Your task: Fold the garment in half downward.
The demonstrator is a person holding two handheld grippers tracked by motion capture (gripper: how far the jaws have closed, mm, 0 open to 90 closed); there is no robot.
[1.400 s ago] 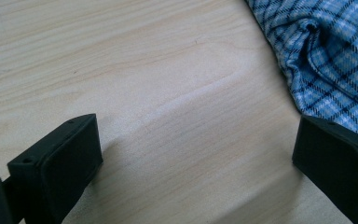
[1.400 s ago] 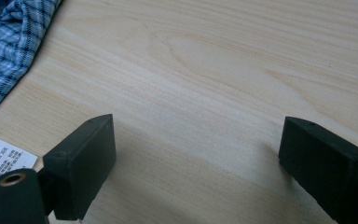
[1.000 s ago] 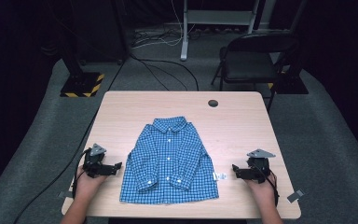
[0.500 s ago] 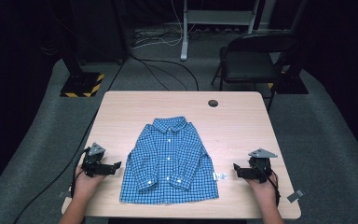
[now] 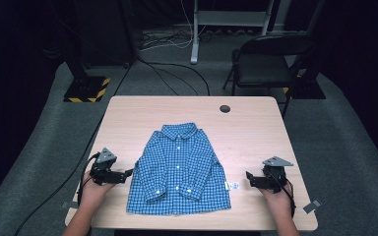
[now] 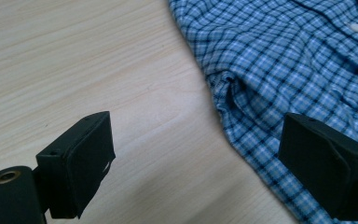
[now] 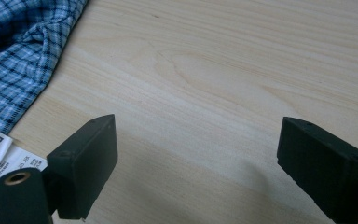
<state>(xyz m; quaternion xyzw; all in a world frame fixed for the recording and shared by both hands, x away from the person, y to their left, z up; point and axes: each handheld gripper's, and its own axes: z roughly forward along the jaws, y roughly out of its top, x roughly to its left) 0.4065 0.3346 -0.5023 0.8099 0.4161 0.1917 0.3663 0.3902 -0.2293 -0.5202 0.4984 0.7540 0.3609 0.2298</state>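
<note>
A small blue checked button shirt (image 5: 178,169) lies flat on the wooden table (image 5: 256,132), collar away from me, sleeves folded inward. My left gripper (image 5: 126,176) rests at the shirt's left edge, open, its jaws wide over the bare wood and the shirt's side seam (image 6: 223,100). My right gripper (image 5: 249,178) sits to the right of the shirt, open, with bare table between its jaws. A white care label (image 7: 2,154) sticks out from the shirt's hem (image 7: 14,70) near the right gripper's left jaw, seen too as the label (image 5: 232,185) in the high view.
A dark round cable hole (image 5: 225,108) sits near the table's far edge. Behind the table stand a black chair (image 5: 270,61), a stand with a yellow-black striped base (image 5: 86,88) and floor cables (image 5: 177,69). A tape strip (image 5: 313,205) marks the front right corner.
The left gripper has edged slightly right toward the shirt's side. The right gripper and the shirt stay as they were.
</note>
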